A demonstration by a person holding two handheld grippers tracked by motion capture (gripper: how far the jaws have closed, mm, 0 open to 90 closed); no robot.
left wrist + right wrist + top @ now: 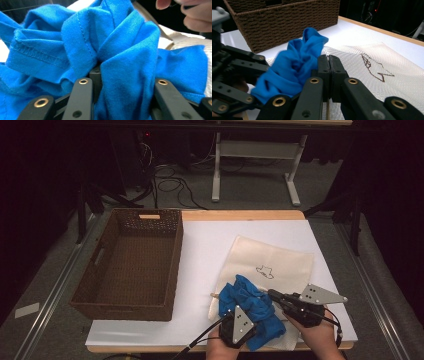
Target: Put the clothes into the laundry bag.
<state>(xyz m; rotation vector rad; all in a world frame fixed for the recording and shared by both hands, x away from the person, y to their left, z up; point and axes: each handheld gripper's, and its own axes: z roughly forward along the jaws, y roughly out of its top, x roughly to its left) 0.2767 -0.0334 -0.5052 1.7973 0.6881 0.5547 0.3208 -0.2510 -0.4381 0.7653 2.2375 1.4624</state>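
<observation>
1. Blue cloth (pixel 251 307), knit jersey with stitched hems, sits bunched at the near edge of the bench (pixel 200 215), right of centre, on top of the near-left corner of a cream bag (pixel 280 262).
2. Your left tongs (pixel 239 320) are at the near side of the bunch. In the left gripper view the blue cloth (pixel 105 50) fills the gap between the two jaws, which stand apart with fabric wedged between them. Looks like a grip on the cloth, though the tips are buried in it.
3. Your right tongs (pixel 274 294) come in from the right, tips at the right edge of the bunch. In the right gripper view the right tongs (pixel 329 60) have both jaws pressed flat together with no gap; blue cloth (pixel 294 67) lies just left of them, touching the left jaw. Can't tell whether any fabric is pinched between them.
4. Cream bag lies flat on the white sheet (pixel 200 250) covering the bench, with a small dark line drawing (pixel 265 271) near its middle. In the right gripper view the cream bag (pixel 367 75) shows a mesh-like weave.
5. Brown wicker basket (pixel 131 265) stands on the left side of the bench, well apart from the cloth.
6. Both of your hands sit at the near edge; your right hand (pixel 320 335) is under the grey plate of the right tongs.
</observation>
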